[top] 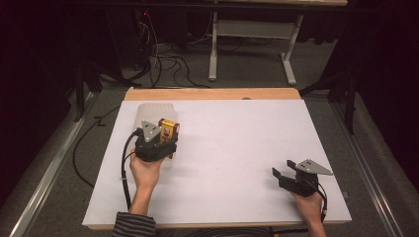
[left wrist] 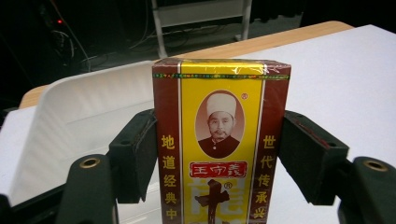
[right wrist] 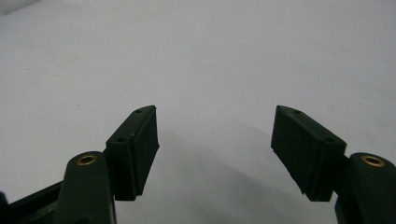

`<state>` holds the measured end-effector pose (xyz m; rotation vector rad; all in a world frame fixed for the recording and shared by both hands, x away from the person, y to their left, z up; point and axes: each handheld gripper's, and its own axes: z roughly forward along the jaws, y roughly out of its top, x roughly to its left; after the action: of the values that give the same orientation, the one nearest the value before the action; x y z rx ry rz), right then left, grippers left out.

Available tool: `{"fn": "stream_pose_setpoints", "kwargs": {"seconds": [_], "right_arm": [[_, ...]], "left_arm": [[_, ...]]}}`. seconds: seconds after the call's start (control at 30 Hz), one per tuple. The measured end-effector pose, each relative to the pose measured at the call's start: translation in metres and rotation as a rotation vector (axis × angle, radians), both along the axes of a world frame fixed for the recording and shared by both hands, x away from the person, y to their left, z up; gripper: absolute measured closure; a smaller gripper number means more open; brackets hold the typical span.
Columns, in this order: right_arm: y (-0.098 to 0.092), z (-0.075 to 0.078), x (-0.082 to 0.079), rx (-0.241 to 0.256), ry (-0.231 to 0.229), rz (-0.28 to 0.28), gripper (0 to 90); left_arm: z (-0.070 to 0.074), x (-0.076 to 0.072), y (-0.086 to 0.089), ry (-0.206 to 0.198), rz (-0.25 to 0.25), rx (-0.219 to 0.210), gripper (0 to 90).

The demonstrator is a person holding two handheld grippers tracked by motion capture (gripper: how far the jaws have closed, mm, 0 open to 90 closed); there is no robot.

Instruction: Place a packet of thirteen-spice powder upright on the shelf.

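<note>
Gripping the box [left wrist: 219, 140] upright between my left gripper [top: 157, 140] jaws near the tabletop's far left corner, just before the white bin [top: 148, 112]. Right gripper [right wrist: 215, 154] spread, empty, near right edge. Placement apparently remains.

box [left wrist: 220, 144]: red-brown w/ yellow front panel, portrait, Chinese text
pose: upright, held betw. left gripper [left wrist: 219, 158] jaws
bin [top: 150, 114]: translucent white, far-left on table, just behind box
</note>
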<state>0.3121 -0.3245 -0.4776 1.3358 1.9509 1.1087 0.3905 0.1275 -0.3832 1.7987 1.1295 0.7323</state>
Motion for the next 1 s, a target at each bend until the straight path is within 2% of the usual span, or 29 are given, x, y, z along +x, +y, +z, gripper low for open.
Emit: {"fn": "stream_pose_setpoints", "kwargs": {"seconds": [0.23,1.0], "right_arm": [[0.0,0.0,0.0,-0.001,-0.001,0.0,32.2],[0.0,0.0,0.0,-0.005,0.001,-0.001,32.2]], "left_arm": [[-0.003,0.0,0.008,0.005,0.029,0.015,32.6],[-0.019,-0.001,0.025,0.04,0.077,0.022,32.4]]}}
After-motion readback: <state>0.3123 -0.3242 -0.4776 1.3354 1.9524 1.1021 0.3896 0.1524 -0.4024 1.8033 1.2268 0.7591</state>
